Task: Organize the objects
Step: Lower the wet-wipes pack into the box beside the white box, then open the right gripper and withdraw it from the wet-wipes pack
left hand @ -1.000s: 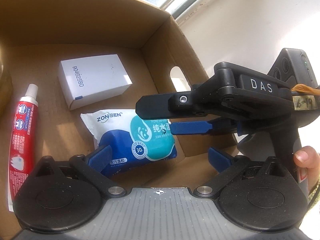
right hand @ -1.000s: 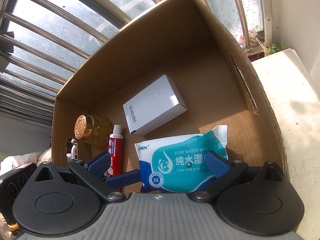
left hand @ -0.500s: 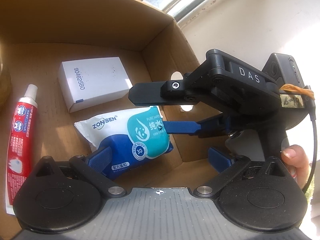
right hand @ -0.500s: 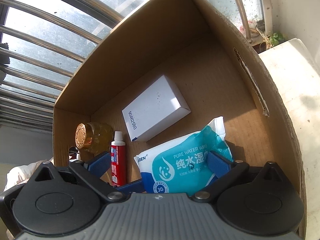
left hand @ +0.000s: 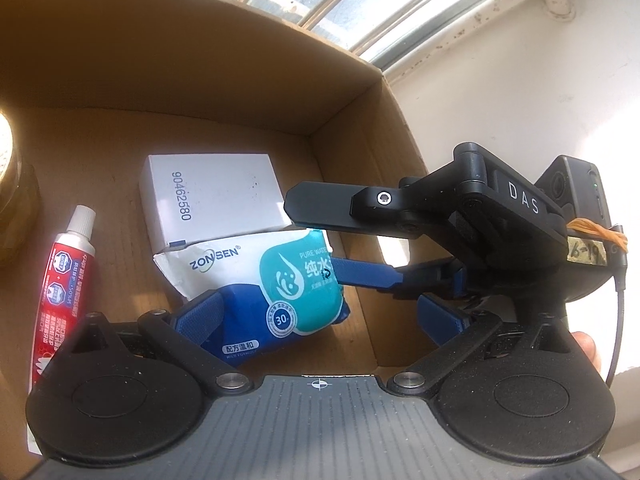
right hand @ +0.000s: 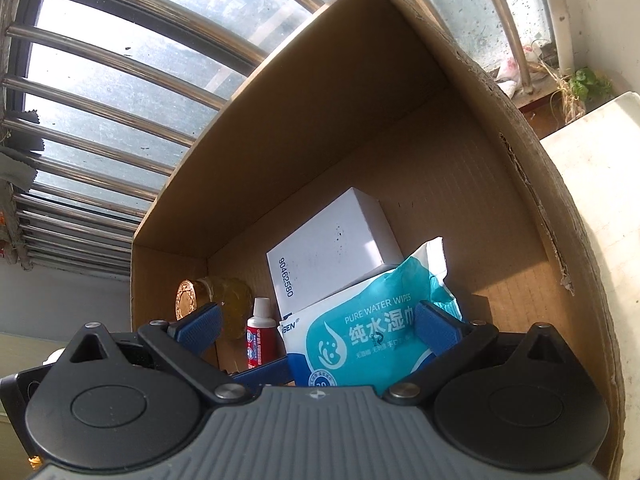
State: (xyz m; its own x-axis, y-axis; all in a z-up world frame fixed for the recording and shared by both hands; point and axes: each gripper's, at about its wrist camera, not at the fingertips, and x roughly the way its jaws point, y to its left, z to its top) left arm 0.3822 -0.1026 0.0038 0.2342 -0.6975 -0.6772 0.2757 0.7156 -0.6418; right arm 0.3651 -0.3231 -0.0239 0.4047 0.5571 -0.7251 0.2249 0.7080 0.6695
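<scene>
Two pairs of hand-held tongs over an open cardboard box by a barred window.

Right tongs spread wide, released, one blue fingertip touching the wet wipes pack, the other well apart near the jar; nothing clamped. Seen from the left wrist view, right tongs reaching in from the right over the box wall, lower blue finger against the pack's teal label.

Left tongs also wide open, released, left fingertip resting at the pack's dark blue lower edge, gripping nothing.

Inside the box: wet wipes pack tilted, its upper edge leaning on the white box marked 90462580; red toothpaste tube lying flat to the left; gold-lidded jar of yellowish contents in the far left corner, on its side.
</scene>
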